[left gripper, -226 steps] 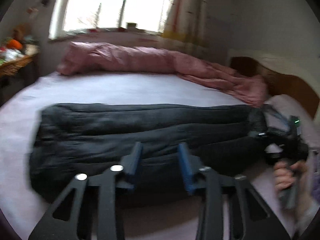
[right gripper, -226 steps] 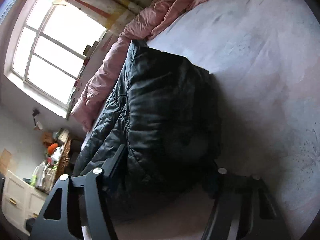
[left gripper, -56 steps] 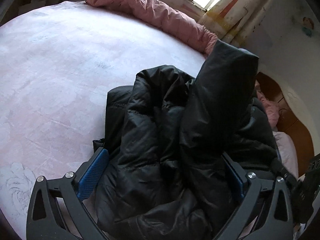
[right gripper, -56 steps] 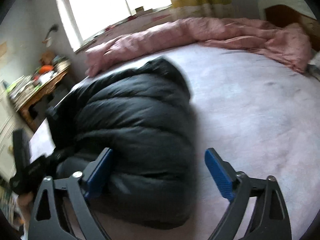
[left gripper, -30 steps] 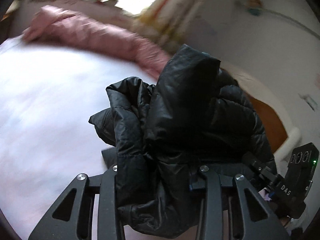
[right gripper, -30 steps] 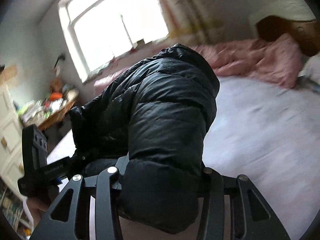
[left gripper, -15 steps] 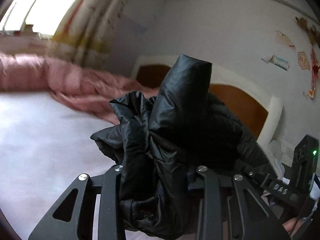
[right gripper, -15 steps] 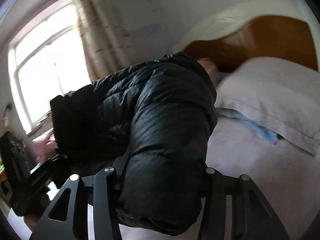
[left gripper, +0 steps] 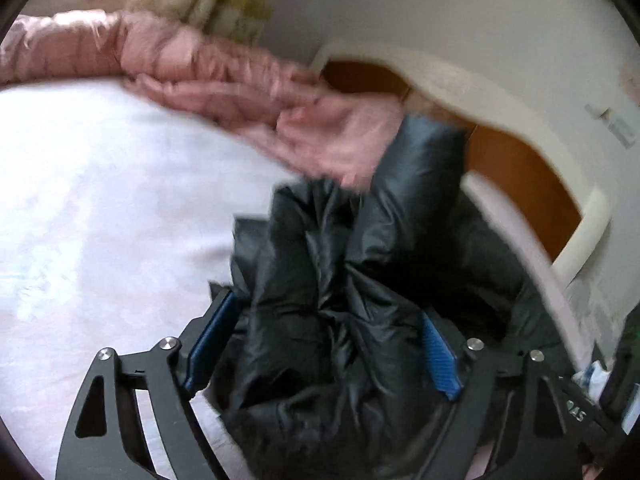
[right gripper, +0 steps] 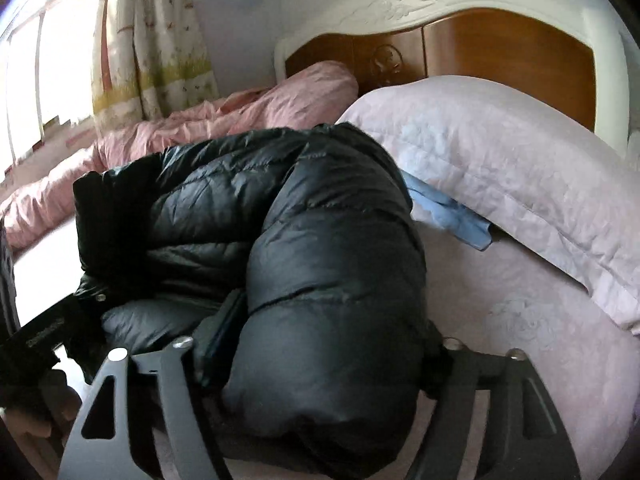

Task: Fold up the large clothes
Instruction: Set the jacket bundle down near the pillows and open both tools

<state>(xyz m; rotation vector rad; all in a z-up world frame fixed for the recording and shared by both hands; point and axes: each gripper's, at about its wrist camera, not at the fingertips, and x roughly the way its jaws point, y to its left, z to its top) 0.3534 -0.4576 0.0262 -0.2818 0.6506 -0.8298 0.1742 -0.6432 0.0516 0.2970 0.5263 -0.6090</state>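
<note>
Both claws are opening: the left claw (left gripper: pixel 320 344) and right claw (right gripper: pixel 324 328) still straddle the folded black down jacket (right gripper: pixel 312 240), now on the bed (right gripper: pixel 520 340) beside the pillow (right gripper: pixel 520 168). Puffy filling may spring the fold apart. Earlier they clamped it aloft.

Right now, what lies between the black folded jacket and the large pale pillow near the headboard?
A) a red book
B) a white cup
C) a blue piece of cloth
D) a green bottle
C: in the right wrist view, a blue piece of cloth sticks out from under the pale pillow, just beside the black jacket.
</note>
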